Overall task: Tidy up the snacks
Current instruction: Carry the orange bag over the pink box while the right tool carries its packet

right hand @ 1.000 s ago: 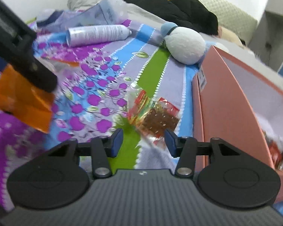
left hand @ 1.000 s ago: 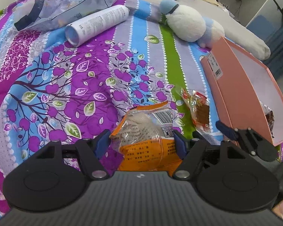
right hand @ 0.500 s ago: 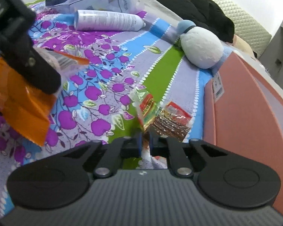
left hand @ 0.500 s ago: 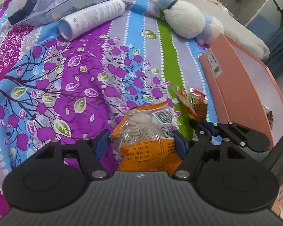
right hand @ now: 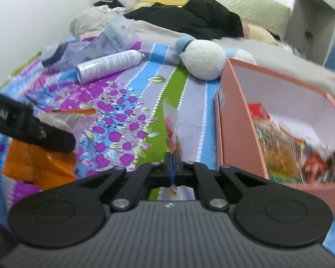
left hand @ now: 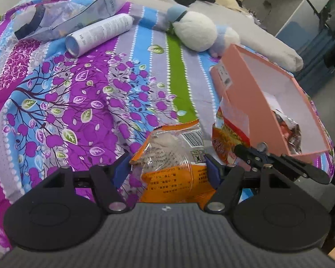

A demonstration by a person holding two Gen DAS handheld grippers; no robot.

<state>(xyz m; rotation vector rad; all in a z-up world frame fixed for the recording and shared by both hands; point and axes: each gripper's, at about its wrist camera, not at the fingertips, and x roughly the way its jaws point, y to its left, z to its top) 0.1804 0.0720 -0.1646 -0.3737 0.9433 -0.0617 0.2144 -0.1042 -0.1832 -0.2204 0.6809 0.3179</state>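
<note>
Snack packets are held by both grippers. An orange packet (left hand: 170, 167) sits between the left gripper (left hand: 167, 167) pads, which are clamped on its sides; its long axis runs forward along the fingers. The right gripper (right hand: 173, 163) is pressed together on a thin red packet (right hand: 172, 122), edge-on and standing upward. Only the right wrist view shows the packets lying inside the pink box (right hand: 236, 138), just right of this gripper.
</note>
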